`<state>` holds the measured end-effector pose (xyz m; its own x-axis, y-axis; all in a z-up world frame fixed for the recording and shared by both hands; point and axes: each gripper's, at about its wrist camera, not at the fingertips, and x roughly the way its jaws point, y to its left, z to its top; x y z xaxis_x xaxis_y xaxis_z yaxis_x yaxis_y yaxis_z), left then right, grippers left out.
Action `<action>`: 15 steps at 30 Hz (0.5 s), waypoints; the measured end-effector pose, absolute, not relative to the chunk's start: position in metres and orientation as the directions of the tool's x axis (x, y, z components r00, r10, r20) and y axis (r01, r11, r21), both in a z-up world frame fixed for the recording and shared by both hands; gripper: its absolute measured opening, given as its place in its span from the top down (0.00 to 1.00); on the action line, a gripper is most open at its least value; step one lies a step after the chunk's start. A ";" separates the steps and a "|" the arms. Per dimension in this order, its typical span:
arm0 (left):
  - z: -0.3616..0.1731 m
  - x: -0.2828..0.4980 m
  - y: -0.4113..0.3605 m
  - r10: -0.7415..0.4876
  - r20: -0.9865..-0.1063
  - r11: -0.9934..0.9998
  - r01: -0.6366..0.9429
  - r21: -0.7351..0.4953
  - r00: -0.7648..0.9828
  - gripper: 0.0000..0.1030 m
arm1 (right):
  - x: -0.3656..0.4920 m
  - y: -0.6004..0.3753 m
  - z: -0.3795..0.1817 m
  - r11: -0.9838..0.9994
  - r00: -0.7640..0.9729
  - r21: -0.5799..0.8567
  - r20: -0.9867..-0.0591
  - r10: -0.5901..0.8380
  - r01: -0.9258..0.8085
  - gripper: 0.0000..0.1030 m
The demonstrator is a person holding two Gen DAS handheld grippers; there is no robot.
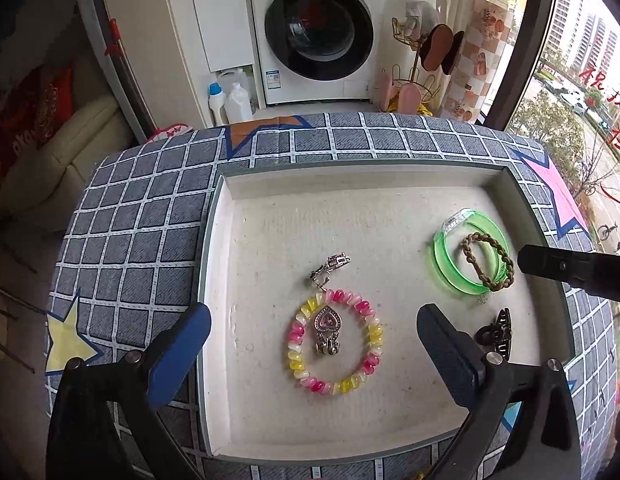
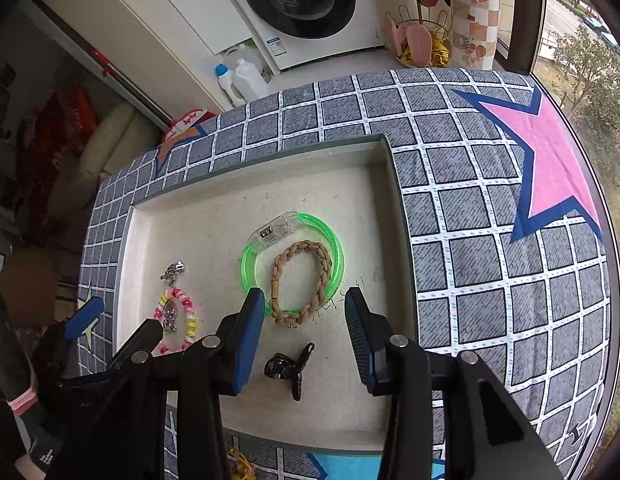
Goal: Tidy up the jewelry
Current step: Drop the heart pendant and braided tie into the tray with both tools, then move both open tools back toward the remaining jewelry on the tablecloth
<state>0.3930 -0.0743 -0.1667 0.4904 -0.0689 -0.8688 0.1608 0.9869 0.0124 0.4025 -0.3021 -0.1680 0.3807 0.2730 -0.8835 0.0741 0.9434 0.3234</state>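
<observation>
Hovering over a shallow white tray (image 1: 224, 320) on a desk (image 1: 150, 208) under grey grid cloth with coloured stars, both tongs point steeply down and grip nothing. Left tongs (image 1: 313, 336) spread wide, blue pads well apart; the pink-yellow-white beaded bracelet (image 1: 334, 340) lies flat between and just beyond the tips, untouched, with a silver heart-faced watch (image 1: 327, 322) inside its ring, the metal strap and clasp trailing out past the beads. Right tongs (image 2: 306, 308) about half open, also empty; just ahead of the tips lies a clear green plastic bangle (image 2: 337, 248) with a transparent clasp block, and a tan braided cord bracelet (image 2: 302, 280) lies inside it, its near end overlapping the bangle rim. Black glossy hair claw clip (image 2: 288, 366) lies below and between the right pads, on the tray floor. Tray floor looks rough, felt-like, speckled. Beyond the desk: white front-load washing machine (image 1: 317, 32), detergent bottles (image 1: 230, 98), gold wire rack (image 1: 415, 80).
</observation>
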 end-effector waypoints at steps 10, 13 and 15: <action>-0.134 0.365 -0.061 -0.065 -0.838 0.986 0.164 0.030 0.542 0.00 | 0.375 -0.302 -0.151 0.927 0.417 0.366 -0.858 0.300 0.086 0.29; -0.126 0.350 -0.054 -0.067 -0.839 0.987 0.161 0.025 0.541 0.00 | 0.362 -0.302 -0.146 0.921 0.425 0.378 -0.851 0.307 0.091 0.23; -0.123 0.339 -0.048 -0.061 -0.839 0.987 0.155 0.029 0.541 0.00 | 0.353 -0.302 -0.143 0.921 0.427 0.378 -0.851 0.305 0.096 0.21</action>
